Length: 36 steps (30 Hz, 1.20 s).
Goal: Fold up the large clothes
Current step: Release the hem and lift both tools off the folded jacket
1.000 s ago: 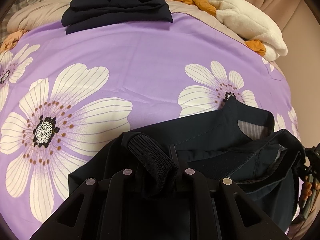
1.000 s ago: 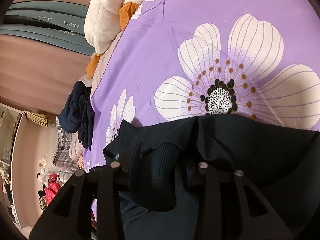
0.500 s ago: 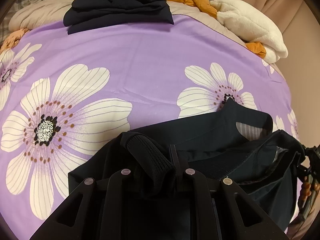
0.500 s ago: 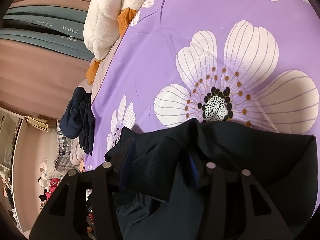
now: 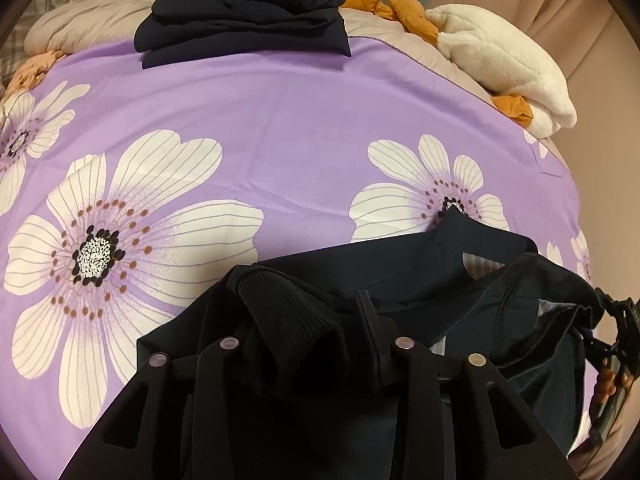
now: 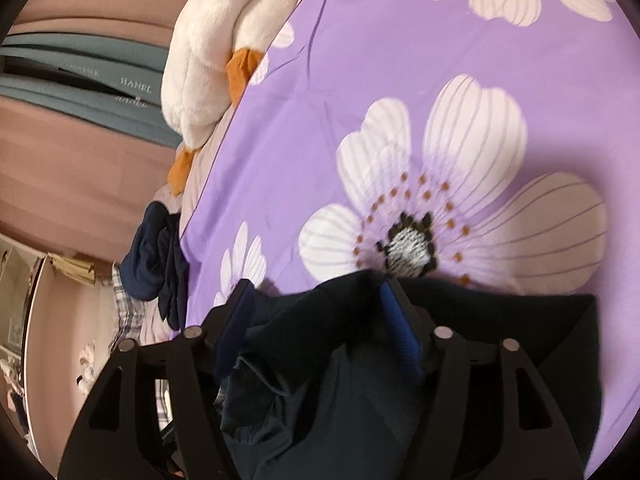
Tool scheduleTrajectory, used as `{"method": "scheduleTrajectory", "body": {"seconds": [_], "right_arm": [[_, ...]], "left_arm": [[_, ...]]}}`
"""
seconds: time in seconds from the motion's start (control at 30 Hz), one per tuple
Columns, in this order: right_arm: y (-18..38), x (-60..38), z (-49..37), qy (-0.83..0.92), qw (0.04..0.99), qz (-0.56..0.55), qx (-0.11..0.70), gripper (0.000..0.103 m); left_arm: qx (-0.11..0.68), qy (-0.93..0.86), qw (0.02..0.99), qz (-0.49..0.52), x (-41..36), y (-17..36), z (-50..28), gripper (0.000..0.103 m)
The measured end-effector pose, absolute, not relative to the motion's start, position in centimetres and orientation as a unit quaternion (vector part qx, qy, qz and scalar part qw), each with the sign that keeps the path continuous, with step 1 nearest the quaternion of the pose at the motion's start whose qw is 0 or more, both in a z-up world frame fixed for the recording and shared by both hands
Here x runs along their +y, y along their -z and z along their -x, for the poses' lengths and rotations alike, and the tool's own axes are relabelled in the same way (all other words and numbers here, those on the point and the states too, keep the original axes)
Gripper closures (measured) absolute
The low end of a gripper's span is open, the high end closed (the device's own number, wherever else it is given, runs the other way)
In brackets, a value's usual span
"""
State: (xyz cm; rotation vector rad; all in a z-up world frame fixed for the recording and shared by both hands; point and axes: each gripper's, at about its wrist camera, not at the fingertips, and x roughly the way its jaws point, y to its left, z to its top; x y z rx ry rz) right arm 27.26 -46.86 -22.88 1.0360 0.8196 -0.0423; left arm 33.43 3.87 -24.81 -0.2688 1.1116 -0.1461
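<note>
A dark navy garment (image 5: 400, 280) lies bunched at the near edge of a purple bedspread with white flowers (image 5: 280, 140). Its ribbed cuff (image 5: 288, 312) sits between the fingers of my left gripper (image 5: 304, 312) and drapes over the left finger. Those jaws are opening, and the right finger (image 5: 368, 320) stands clear of the cloth. In the right wrist view my right gripper (image 6: 316, 300) is also opening, wide enough to bare its blue pads (image 6: 400, 332). A slack fold of the garment (image 6: 304, 344) lies between them, unpressed.
A stack of folded dark clothes (image 5: 244, 12) rests at the bed's far edge on a beige quilt (image 5: 80, 20). A white plush toy with orange parts (image 5: 504, 64) lies at the far right corner. The right wrist view shows the toy (image 6: 224, 60) and the stack (image 6: 156, 256) too.
Both pairs of jaws have spread. The right gripper has released the fold it pinched, and its blue pads now show. The cuff sits looser in the left gripper. Neither hand has shifted noticeably.
</note>
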Motion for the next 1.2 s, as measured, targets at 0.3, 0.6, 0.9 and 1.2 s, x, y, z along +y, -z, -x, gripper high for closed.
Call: {"method": "scheduleTrajectory", "body": {"seconds": [0.3, 0.6, 0.9, 1.2], "right_arm": [[21.9, -48.3, -25.8, 0.052, 0.804, -0.465, 0.368, 0.031], [16.5, -42.5, -26.7, -0.016, 0.890, -0.260, 0.375, 0.031], [14.9, -26.0, -28.6, -0.268, 0.878, 0.045, 0.393, 0.032], [18.1, -16.0, -32.2, -0.375, 0.794, 0.206, 0.432, 0.032]], "left_arm": [[0.491, 0.021, 0.864, 0.111, 5.1, 22.4, -33.3, 0.021], [0.457, 0.006, 0.886, 0.083, 7.8, 20.5, -32.9, 0.020], [0.486, 0.118, 0.864, 0.052, 4.8, 21.8, -29.4, 0.020], [0.506, 0.147, 0.847, 0.066, 3.5, 23.3, -29.3, 0.020]]}}
